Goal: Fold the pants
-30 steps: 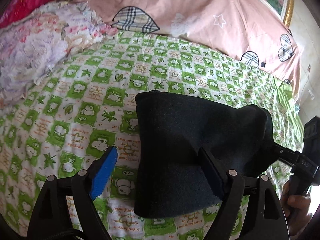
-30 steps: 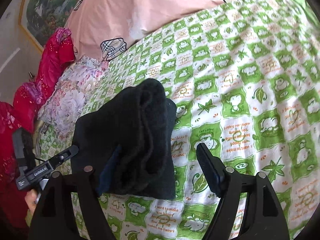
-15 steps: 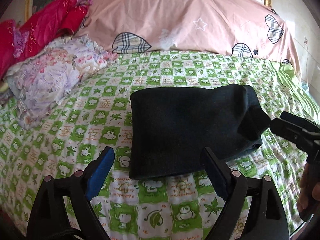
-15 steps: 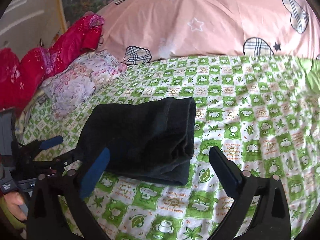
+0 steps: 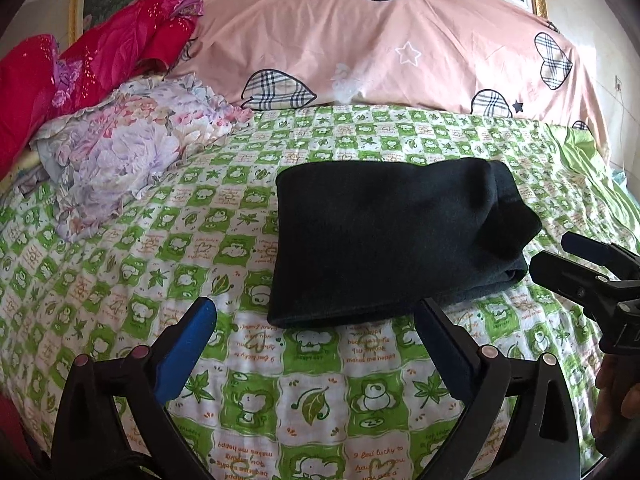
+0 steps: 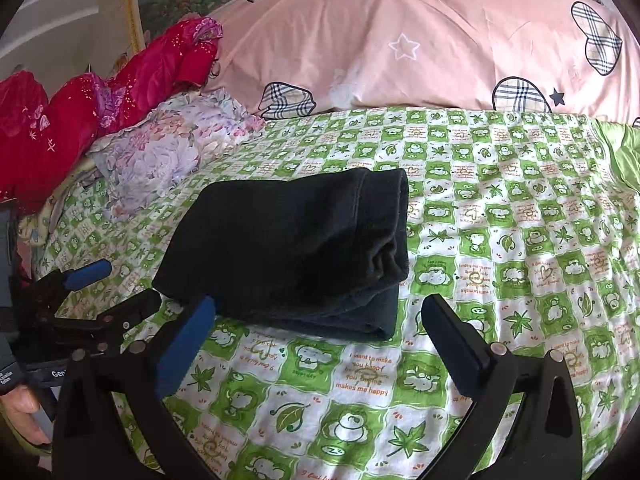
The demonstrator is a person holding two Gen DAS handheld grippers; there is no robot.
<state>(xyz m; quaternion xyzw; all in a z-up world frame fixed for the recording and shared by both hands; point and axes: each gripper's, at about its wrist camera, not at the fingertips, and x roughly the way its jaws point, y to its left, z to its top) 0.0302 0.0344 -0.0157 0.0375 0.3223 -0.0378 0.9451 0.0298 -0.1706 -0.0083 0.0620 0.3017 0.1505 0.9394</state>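
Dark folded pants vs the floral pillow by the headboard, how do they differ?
The pants are plain dark; the floral pillow is pale pink-lilac with a ruffled edge. The pants lie as a flat folded stack mid-bed; the pillow sits rumpled at the far left, against the red bedding. Both rest on the green checked sheet, ungripped.

Pants lie folded on sheet, mid-bed. Pillow behind and left of them; quilt along the far edge. Left gripper and right gripper sit just before pants, apparently not touching.
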